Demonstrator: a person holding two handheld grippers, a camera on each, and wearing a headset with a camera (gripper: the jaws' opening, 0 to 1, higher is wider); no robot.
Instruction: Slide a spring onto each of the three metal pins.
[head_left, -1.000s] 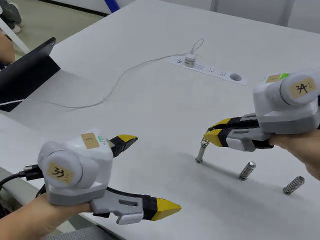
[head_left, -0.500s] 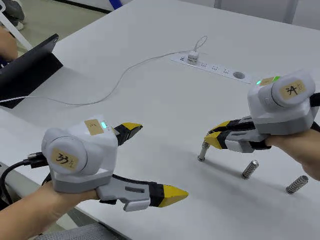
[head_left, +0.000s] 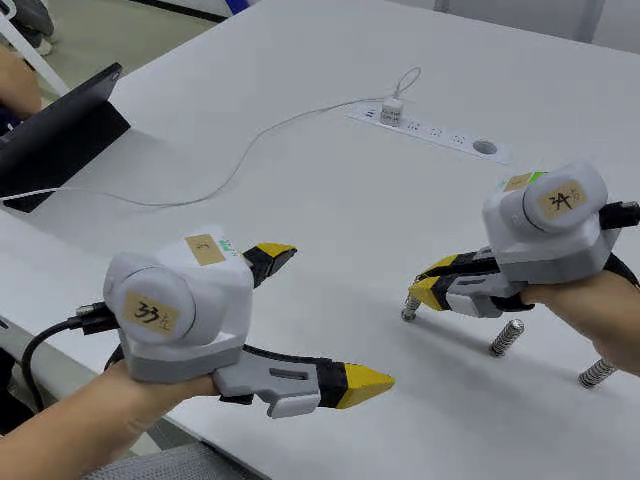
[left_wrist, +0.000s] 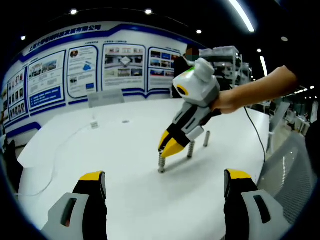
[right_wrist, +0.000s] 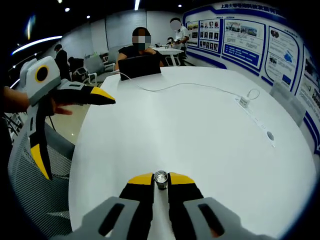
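The left hand-held gripper hangs wide open and empty, well apart from the gripped pin. A second pin and a third pin, both spring-wrapped, stand loose near it, in no holder. The right hand-held gripper is closed on the gripped pin's top. A tilted pull could topple it across the tabletop.

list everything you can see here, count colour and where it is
table: one, white, under everything
spring-covered pins: three, silver, in a row on the table's right
power strip: one, white, table's far side
charger: one, white, plugged into the strip
cable: one, white, trailing left from the charger
tablet: one, dark, propped at the left edge
wall panels: several, blue and white, background
left tool: one, grey, yellow tips, open above the table
right tool: one, same colours, shut on the leftmost pin
hands: two, one holding each tool
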